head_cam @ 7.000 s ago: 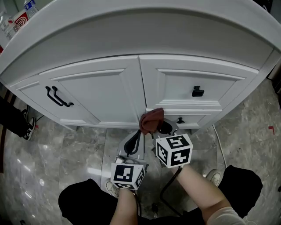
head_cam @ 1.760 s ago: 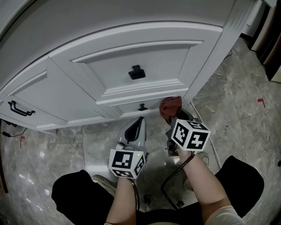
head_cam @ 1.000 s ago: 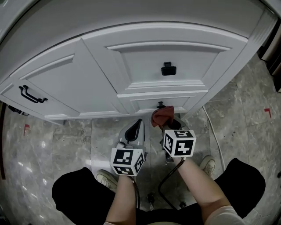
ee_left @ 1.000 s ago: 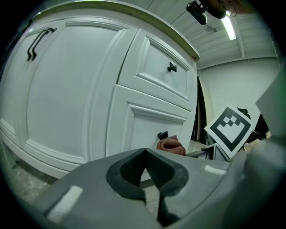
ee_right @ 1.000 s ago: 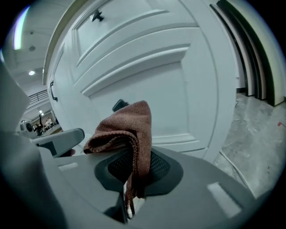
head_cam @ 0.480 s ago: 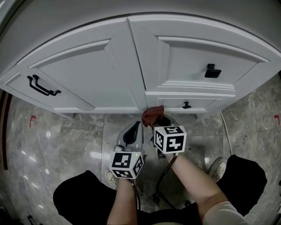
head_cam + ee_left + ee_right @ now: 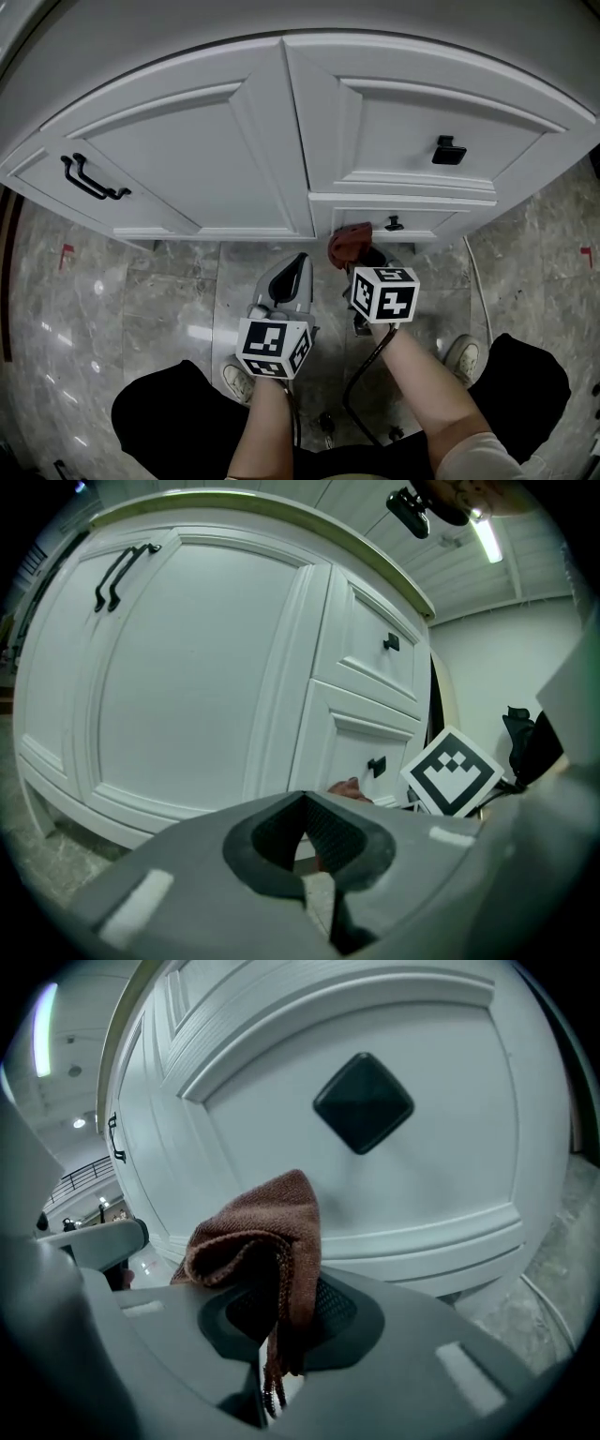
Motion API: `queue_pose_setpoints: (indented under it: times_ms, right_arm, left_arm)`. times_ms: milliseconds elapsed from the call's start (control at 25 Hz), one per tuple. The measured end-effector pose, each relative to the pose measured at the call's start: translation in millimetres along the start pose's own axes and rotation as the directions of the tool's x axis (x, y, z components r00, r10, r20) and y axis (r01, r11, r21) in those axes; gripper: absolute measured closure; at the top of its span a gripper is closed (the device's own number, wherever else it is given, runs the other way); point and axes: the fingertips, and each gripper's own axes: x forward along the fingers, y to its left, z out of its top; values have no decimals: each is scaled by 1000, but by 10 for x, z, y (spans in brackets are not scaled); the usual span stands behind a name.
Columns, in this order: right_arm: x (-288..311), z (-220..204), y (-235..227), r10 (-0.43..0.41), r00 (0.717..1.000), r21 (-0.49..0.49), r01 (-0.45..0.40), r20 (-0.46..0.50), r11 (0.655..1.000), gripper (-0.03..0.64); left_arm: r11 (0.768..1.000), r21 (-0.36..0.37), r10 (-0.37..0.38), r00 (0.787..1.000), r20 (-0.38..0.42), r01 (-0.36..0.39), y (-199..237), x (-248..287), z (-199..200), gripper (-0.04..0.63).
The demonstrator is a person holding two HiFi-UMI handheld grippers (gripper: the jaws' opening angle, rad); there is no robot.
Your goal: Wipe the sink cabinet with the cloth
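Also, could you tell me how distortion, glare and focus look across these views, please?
Head view: fisheye bows the cabinet, glare patches on the floor. Left gripper view: dark rounded corners, ceiling light blown out. Right gripper view: cloth sharp, knob swollen.

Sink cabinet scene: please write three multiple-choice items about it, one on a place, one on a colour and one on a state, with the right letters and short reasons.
1. Where is the cloth?
A. in the right gripper, close before the lower drawer
B. on the floor
C. hanging on the door handle

2. What colour is the upper drawer's knob?
A. white
B. black
C. gold

3. How are the left gripper's jaws?
A. shut on the cloth
B. wide apart
C. together, with nothing between

Answers: A, the right gripper view shows the cloth pinched in its jaws; B, the knob looks black in the head view; C, the left gripper view shows the pads meeting, empty.
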Motion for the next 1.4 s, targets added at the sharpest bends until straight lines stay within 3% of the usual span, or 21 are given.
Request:
queue_pose_setpoints:
  times_ms: [520,920,1160,1400]
  right_arm:
    - [-489,72,-922,-153,988,113,152,7,982,538]
    - [-827,134,-1579,-240,970,141,234,25,962,538]
    - [-968,165,-1779,-279,960,130,273,29,953,538]
    - [-1103,149,-1595,-255,966,74,252,47,965,538]
  left_arm:
    - [997,21,-80,997,19,79,-644,255,144,595]
    - [986,33,-163,987,-3,163,-1248,563,51,595]
    - [981,34,-191,981,-19,192,-1415,636,-5,595]
    - [985,38,-171,985,5,170,-1355,559,96,595]
